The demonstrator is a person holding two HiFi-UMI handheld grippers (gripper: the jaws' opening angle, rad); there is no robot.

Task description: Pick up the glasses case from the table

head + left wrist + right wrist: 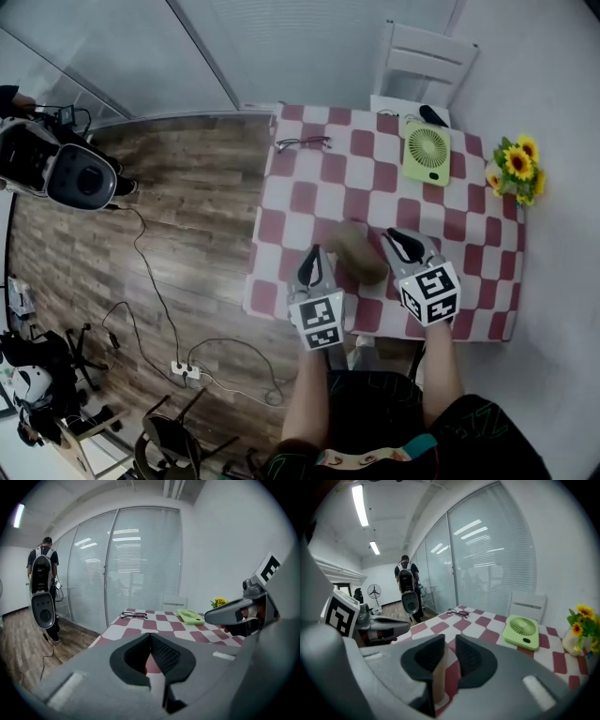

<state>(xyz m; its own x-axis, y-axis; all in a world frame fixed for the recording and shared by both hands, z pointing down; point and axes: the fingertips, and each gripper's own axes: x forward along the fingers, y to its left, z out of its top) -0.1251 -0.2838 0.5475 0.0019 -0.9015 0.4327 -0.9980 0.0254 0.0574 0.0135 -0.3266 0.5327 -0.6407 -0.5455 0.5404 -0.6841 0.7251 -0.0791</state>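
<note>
The left gripper (316, 256), lower centre, has its fingers together, empty. The right gripper (397, 237) has its fingers barely parted, just beside the blurred brown glasses case (360, 251).

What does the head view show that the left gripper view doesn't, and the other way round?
Only the head view: the power strip on the wood floor, and the left gripper from outside with its marker cube.
Only the left gripper view: a ceiling light, and that gripper's fingers close up, tips together.
Both: the checkered table, glasses, green fan, sunflowers and the right gripper.
</note>
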